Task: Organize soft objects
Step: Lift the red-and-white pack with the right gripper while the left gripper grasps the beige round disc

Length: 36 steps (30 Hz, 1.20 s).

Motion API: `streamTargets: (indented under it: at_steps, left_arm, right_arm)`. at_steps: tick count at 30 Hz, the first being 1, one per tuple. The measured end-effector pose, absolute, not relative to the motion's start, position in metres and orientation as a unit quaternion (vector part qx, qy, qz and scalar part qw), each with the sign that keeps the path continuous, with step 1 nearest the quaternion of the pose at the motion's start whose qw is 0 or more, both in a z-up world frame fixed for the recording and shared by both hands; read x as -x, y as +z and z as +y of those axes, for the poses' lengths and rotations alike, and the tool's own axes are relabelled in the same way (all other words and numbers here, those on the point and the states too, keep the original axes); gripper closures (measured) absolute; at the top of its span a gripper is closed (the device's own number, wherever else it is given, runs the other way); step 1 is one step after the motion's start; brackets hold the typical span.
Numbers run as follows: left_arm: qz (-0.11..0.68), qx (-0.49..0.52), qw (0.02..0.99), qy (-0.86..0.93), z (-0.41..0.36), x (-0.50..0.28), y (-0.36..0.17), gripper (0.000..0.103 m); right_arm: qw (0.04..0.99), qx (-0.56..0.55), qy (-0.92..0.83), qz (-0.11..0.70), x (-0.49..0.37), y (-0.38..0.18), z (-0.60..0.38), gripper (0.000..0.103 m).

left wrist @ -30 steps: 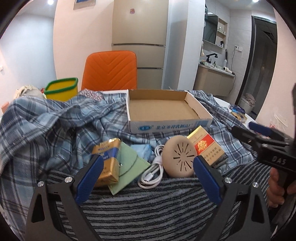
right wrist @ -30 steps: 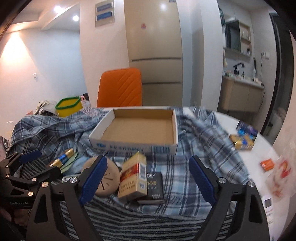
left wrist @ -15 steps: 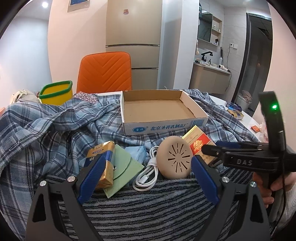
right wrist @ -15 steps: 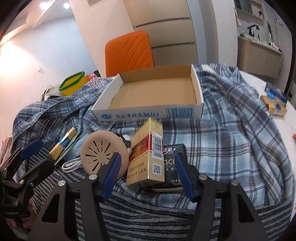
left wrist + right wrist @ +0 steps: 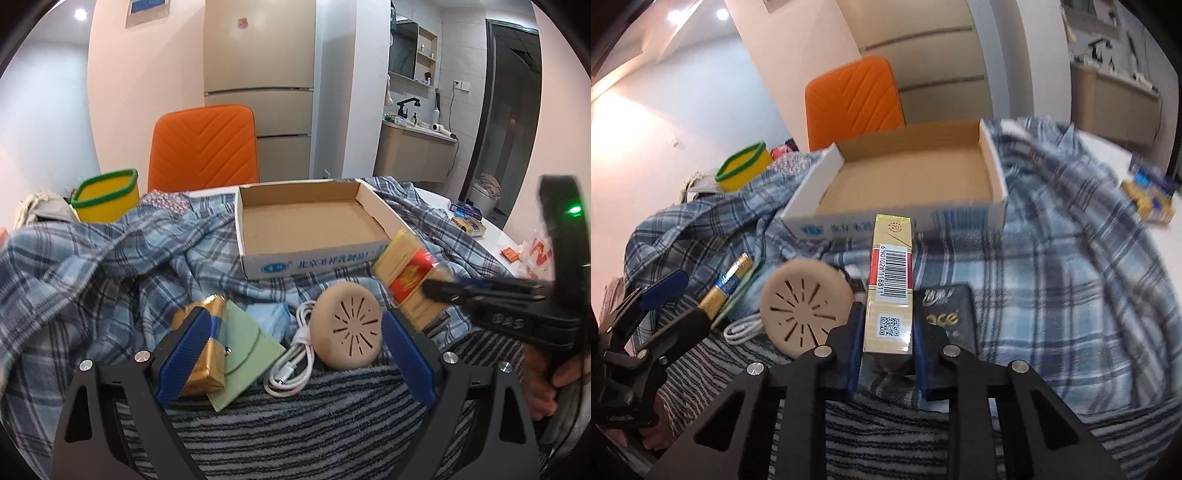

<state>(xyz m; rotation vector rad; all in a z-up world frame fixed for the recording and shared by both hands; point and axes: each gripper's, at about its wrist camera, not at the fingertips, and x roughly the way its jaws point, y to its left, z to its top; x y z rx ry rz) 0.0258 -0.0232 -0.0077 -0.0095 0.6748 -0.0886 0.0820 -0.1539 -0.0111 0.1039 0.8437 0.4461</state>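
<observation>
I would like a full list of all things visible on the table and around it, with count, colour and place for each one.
gold and red cigarette pack: 1, between the right jaws, in front of the tray
open cardboard tray: 1, brown inside, white outside, centre, on the shirt
round beige vented disc: 1, left of the pack
coiled white cable: 1, left of the disc
gold and blue pack: 1, front left
pale green pouch: 1, beside that pack
black packet: 1, right of the held pack
blue plaid shirt: 1, spread under everything
grey striped towel: 1, nearest edge
yellow bin with green rim: 1, back left
orange chair: 1, behind the table
left gripper: open
right gripper: shut on the pack
</observation>
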Motion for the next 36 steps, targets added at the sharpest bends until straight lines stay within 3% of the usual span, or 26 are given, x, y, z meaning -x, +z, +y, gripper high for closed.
streamTargets:
  at_steps: [7, 25, 34, 36]
  left_arm:
    - [0.326, -0.006, 0.944, -0.043, -0.028, -0.03, -0.004, 0.01]
    - [0.359, -0.028, 0.928, -0.098, -0.041, -0.062, -0.02, 0.01]
    - [0.422, 0.017, 0.894, -0.146, -0.04, -0.095, -0.045, 0.033]
    - [0.435, 0.027, 0.887, -0.151, -0.039, -0.096, -0.05, 0.055]
  right_arm:
    - [0.901, 0.042, 0.17, 0.398, -0.07, 0.01, -0.153, 0.078]
    - [0.901, 0.03, 0.162, 0.402, -0.076, -0.01, -0.16, 0.08]
    - [0.918, 0.018, 0.161, 0.362, -0.067, 0.005, -0.171, 0.08]
    - [0.918, 0.019, 0.163, 0.362, -0.067, 0.006, -0.171, 0.08]
